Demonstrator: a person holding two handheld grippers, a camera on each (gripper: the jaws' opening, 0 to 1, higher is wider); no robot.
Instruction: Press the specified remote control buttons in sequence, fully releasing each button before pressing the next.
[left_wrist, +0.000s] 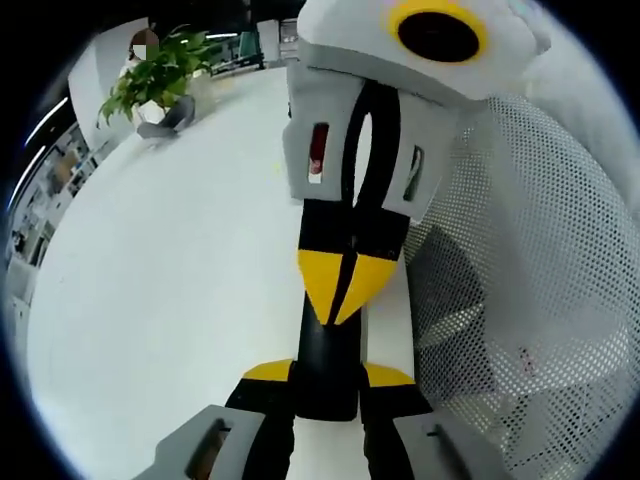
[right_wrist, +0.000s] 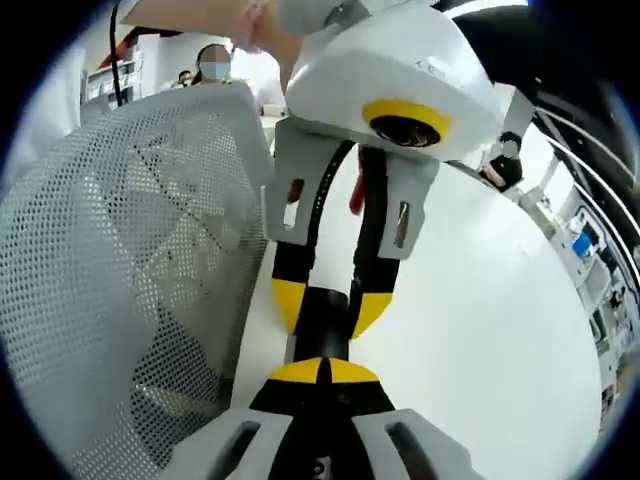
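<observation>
remote control lies on table, beside mesh basket.

No readable text, labels, brand names, numbers or signs appear in the left gripper view or the right gripper view; every surface is plain or too blurred to read.

Both the left gripper and the right gripper have grey bodies, black jaws with yellow tips, and white housings ringed in yellow.
</observation>
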